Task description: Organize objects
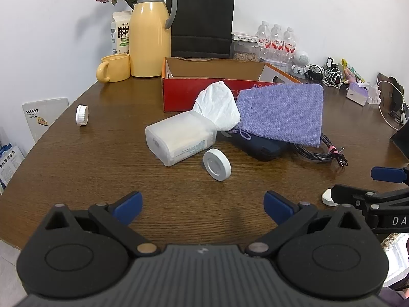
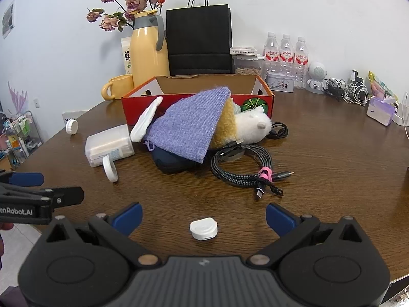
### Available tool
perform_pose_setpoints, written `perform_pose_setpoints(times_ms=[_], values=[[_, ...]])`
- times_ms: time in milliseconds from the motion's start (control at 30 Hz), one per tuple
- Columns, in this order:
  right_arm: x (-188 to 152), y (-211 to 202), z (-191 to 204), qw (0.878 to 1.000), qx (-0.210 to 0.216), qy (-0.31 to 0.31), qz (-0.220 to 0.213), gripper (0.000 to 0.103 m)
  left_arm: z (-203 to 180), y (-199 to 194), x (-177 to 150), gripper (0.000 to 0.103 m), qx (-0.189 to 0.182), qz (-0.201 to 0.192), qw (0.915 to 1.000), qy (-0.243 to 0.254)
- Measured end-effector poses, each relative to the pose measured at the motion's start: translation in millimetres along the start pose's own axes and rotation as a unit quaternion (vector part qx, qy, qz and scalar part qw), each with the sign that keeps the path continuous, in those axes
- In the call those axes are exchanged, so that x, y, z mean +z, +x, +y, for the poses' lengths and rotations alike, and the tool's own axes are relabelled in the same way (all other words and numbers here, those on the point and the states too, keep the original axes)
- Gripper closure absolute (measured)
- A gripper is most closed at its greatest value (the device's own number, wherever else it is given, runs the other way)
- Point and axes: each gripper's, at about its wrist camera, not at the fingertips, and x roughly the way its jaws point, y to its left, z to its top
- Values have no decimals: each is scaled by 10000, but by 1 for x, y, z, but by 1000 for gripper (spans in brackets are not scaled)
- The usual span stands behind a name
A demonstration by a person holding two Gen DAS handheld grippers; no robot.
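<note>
Blue pads: the right gripper (image 2: 203, 217) carries blue pads on black fingers, spread wide, with nothing gripped.
Small case: a white rounded case (image 2: 203, 229) lies flat on the counter (image 2: 332, 179) between the right gripper's fingers, touching neither.
Left gripper: the left gripper (image 1: 203, 203) is also spread wide and empty, low over bare wood at the counter's near edge.
Gripper relation: the two grippers sit side by side, the left one's fingertip reaching in beside the right one.
Round disc: a white disc (image 1: 217, 164) stands tilted on its edge, just beside a translucent box.
Translucent box: the frosted box (image 1: 180, 138) lies on its side ahead of the left gripper.
White cap: a ribbed white cap (image 1: 82, 115) stands on edge, well apart to the left.
Purple pouch: a knitted purple pouch (image 2: 189, 130) leans over a dark blue case (image 2: 173, 165) and a plush toy (image 2: 249, 125).
Cable: a braided coil (image 2: 242, 166) with a pink tie lies right of the pouch.
Red box: an open red carton (image 2: 258, 99) stands behind the pile.
</note>
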Motion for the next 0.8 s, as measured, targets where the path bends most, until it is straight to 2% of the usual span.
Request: perform_pose_setpoints(times_ms=[800], values=[[-1, -1, 1, 10000, 19, -9, -31, 0, -1, 2, -1, 0, 19, -4, 10000, 16]])
